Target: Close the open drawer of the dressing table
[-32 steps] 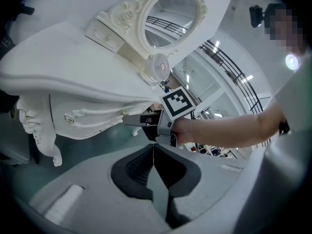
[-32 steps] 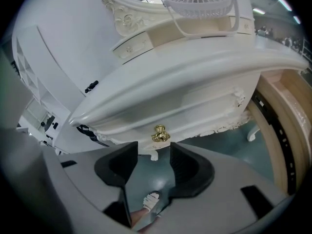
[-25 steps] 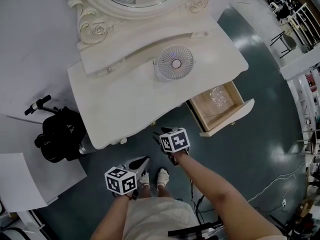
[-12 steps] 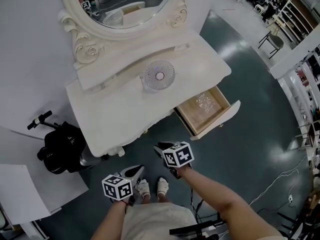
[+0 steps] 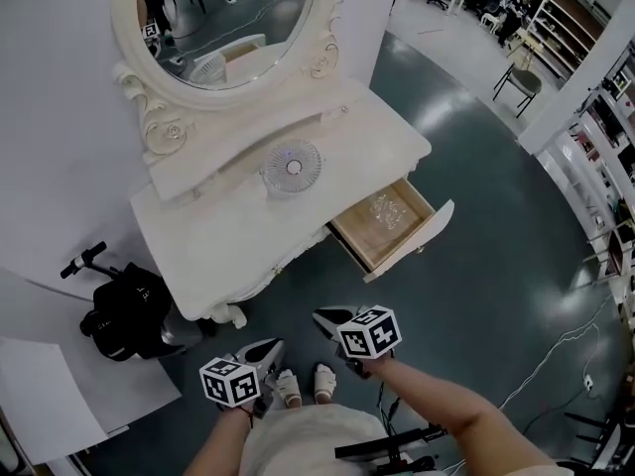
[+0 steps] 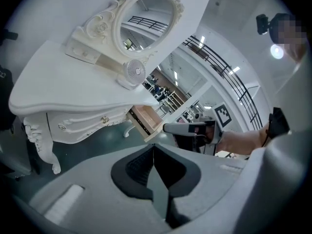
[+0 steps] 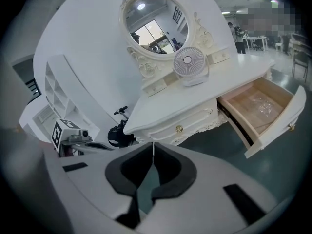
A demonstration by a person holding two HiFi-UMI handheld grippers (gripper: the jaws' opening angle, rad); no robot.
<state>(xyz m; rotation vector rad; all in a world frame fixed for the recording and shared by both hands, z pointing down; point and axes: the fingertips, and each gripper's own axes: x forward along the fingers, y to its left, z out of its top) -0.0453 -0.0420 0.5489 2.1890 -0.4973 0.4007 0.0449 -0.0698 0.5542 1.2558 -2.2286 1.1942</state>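
Drawer (image 5: 382, 221), light wood with cream front, found pulled well out at right end of cream carved dressing table (image 5: 213, 241). Nothing of closing done. Left gripper (image 5: 270, 347) and right gripper (image 5: 324, 318) held well apart from drawer, jaws pressed together, nothing gripped. Whole push judged outstanding.

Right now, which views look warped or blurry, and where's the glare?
Head view: sharp, though the dressing table bows; sheen on the floor. Left gripper view: fisheye, dark corners, lamp glare upper right. Right gripper view: fisheye too, drawer crisp.
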